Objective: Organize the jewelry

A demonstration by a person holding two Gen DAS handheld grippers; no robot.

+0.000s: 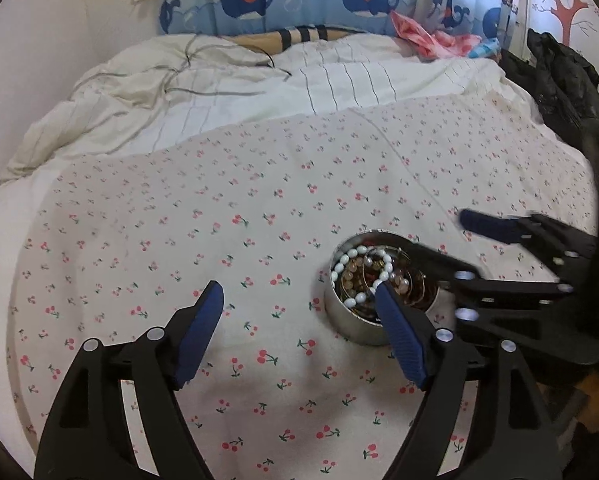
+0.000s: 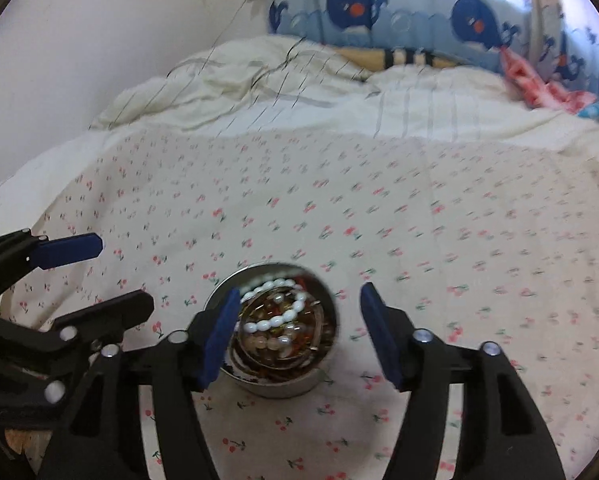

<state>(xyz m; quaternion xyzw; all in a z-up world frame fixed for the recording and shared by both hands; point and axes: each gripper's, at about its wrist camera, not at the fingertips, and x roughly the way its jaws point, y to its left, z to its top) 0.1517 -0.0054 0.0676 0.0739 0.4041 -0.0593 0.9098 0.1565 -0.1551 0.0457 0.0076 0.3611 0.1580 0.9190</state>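
Observation:
A round metal tin [image 1: 345, 322] sits on the cherry-print bedsheet [image 1: 219, 240], full of bead bracelets, with a white bead bracelet [image 1: 351, 270] on top. My left gripper [image 1: 299, 304] is open and empty, its right finger just over the tin's near rim. My right gripper [image 2: 297, 312] is open and empty above the tin [image 2: 275, 384]; the white bracelet [image 2: 277, 322] lies between its fingers, untouched as far as I can see. The right gripper also shows in the left wrist view [image 1: 439, 236], and the left gripper in the right wrist view [image 2: 119, 276].
A rumpled white duvet [image 1: 219, 92] covers the far half of the bed. A whale-print curtain [image 1: 319, 0] hangs behind it. Pink cloth [image 1: 427, 36] and a black garment [image 1: 559, 80] lie at the far right. A wall [image 1: 39, 60] is at the left.

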